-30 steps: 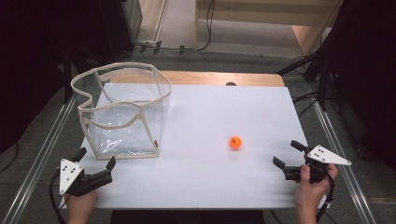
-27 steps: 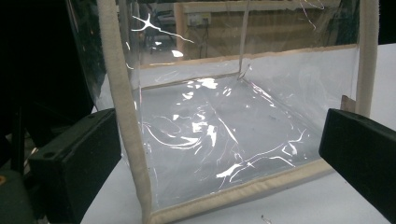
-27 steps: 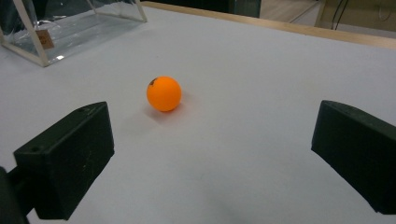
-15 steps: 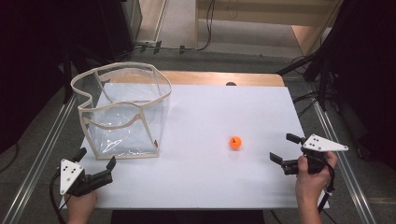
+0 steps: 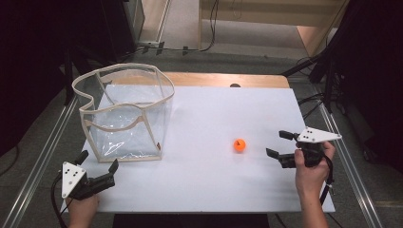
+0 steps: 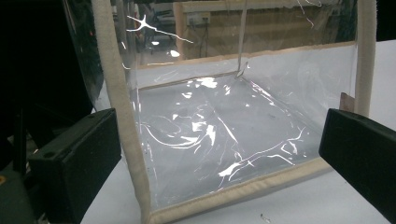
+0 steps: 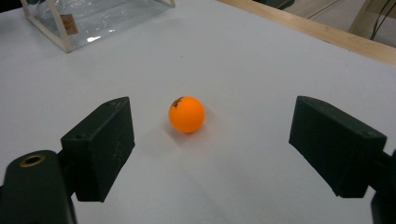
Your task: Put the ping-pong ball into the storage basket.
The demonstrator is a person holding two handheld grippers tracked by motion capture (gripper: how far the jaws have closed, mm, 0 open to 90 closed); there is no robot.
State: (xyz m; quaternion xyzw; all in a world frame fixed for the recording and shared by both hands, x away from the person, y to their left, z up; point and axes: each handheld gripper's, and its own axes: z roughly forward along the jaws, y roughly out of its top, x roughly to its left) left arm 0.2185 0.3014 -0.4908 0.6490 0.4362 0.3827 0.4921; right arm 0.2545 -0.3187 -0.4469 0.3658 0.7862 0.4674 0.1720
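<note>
Right fingers: the right gripper (image 5: 279, 145) has its fingers spread with nothing between them; they have just been closing a little.
Ball: the orange ball (image 5: 239, 145) lies on the white counter (image 5: 214, 185), just ahead of those fingers, untouched.
Left fingers: the left gripper (image 5: 98, 166) has its fingers spread, facing the clear bag (image 5: 126, 111) close by.

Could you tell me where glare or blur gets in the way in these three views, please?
Left gripper view: bright glare streaks across the clear bag, wrinkles hard to read. Right gripper view: orange ball sharp, soft shadow beneath. High view: even light on the white table, surroundings dark.
</note>
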